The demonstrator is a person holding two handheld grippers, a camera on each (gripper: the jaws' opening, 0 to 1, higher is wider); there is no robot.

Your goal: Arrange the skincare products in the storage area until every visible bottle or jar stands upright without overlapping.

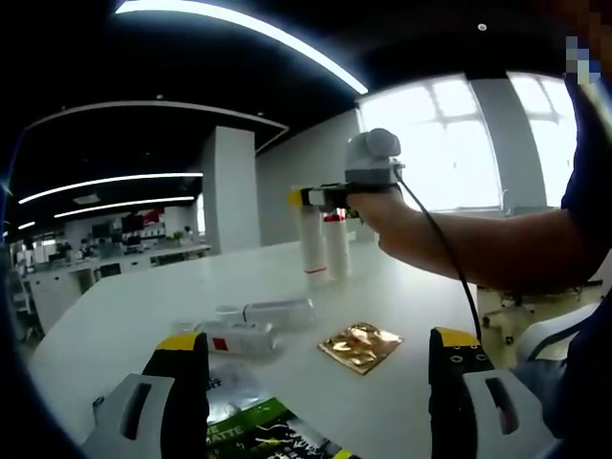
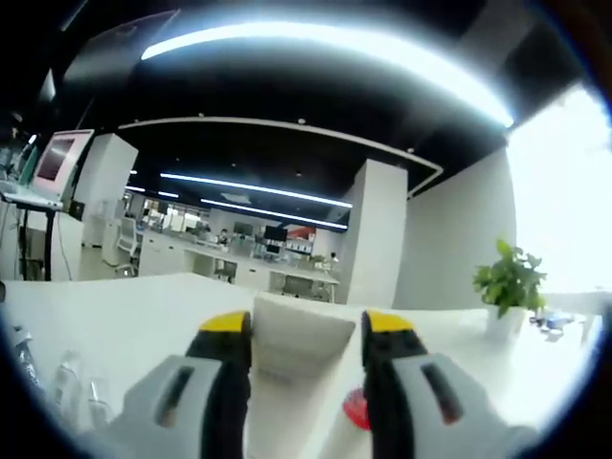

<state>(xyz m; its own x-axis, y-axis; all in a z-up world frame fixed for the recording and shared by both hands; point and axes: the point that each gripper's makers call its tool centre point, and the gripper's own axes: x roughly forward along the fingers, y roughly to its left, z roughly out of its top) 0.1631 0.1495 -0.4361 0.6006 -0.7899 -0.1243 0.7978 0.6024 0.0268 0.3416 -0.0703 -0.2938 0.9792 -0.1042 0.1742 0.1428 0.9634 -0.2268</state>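
Jaws of the left gripper (image 1: 320, 382) stand apart above the white counter (image 1: 402, 287) with nothing between them. Jaws of the right gripper (image 2: 306, 349) are clamped on the top of a white bottle (image 2: 301, 339). Left gripper view: right gripper (image 1: 320, 198) over two upright bottles (image 1: 325, 244) set touching; two clear bottles (image 1: 253, 325) lying flat; one gold packet (image 1: 360, 345); one green packet (image 1: 253, 430). Open office, ceiling light strips, bright windows. Right gripper view adds one potted plant (image 2: 509, 282), a monitor (image 2: 59, 158), and clear bottles (image 2: 67, 378) at lower left.
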